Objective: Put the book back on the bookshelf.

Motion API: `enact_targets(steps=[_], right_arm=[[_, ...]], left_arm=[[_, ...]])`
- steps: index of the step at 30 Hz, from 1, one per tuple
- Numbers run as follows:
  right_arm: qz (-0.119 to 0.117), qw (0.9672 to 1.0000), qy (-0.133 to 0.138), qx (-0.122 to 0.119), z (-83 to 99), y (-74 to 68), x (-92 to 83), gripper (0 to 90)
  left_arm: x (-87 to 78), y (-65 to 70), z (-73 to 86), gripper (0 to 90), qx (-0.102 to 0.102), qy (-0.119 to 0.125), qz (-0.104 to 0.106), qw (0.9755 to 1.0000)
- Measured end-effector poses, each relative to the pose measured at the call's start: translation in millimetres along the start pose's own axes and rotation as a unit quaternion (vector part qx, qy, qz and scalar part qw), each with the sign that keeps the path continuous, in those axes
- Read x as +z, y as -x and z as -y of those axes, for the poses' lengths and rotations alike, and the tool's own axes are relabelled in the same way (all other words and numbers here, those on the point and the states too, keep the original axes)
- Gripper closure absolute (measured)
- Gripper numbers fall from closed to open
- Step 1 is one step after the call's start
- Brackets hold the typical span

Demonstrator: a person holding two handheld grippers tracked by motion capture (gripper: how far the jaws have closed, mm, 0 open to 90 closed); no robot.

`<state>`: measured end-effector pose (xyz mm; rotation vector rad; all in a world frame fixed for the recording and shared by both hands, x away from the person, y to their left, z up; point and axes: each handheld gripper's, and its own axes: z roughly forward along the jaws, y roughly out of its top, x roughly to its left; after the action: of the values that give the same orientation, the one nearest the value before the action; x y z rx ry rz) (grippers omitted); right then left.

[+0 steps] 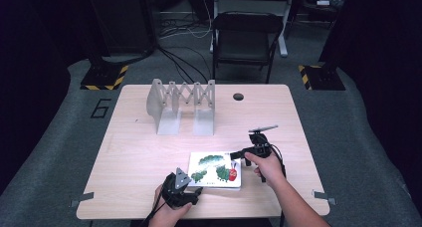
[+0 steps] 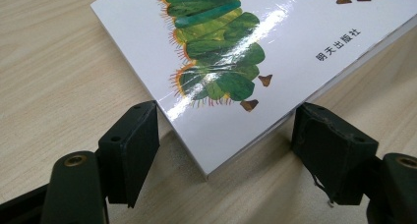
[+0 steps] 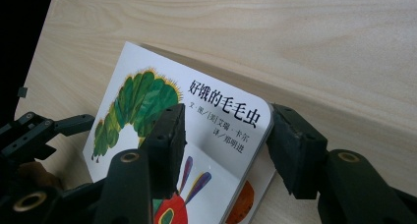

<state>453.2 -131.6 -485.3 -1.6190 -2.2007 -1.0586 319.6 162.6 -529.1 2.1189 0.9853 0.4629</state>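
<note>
White and glossy, the book (image 1: 215,170) lies flat on the wooden surface (image 1: 149,147), near the person's edge. We think its cover is being opened. The right gripper (image 3: 223,135) has its jaws set around the raised cover corner, one above and one outside, but we cannot tell if they pinch it. The left gripper (image 2: 223,145) keeps wide jaws on both sides of the near corner, not touching, probably to steady the book. We read "好饿的毛毛虫" and "明天出版社".
</note>
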Motion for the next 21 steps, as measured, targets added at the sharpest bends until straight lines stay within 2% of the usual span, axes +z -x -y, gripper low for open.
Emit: enact_targets(steps=[8, 15, 18, 21], right_arm=[[-0.006, 0.9999, 0.004, -0.007, 3.3, -5.2, -8.8, 49.6], [-0.024, 0.9996, 0.016, 0.007, 2.0, -6.3, -13.5, 50.8], [-0.022, 0.9996, 0.015, 0.012, 0.6, -7.6, -13.4, 52.3], [-0.009, 0.9998, 0.015, -0.008, -1.6, -12.5, -15.8, 57.6]], left_arm=[[-0.3, -0.5, -0.2, 26.9, -0.001, -0.002, 0.001, 1.0], [-0.4, -0.7, -0.2, 26.8, -0.001, -0.002, 0.002, 1.0], [0.4, -0.4, 0.2, 26.9, -0.004, 0.003, 0.0, 1.0], [-0.1, -1.4, 0.3, 27.4, -0.004, 0.002, 0.004, 1.0]])
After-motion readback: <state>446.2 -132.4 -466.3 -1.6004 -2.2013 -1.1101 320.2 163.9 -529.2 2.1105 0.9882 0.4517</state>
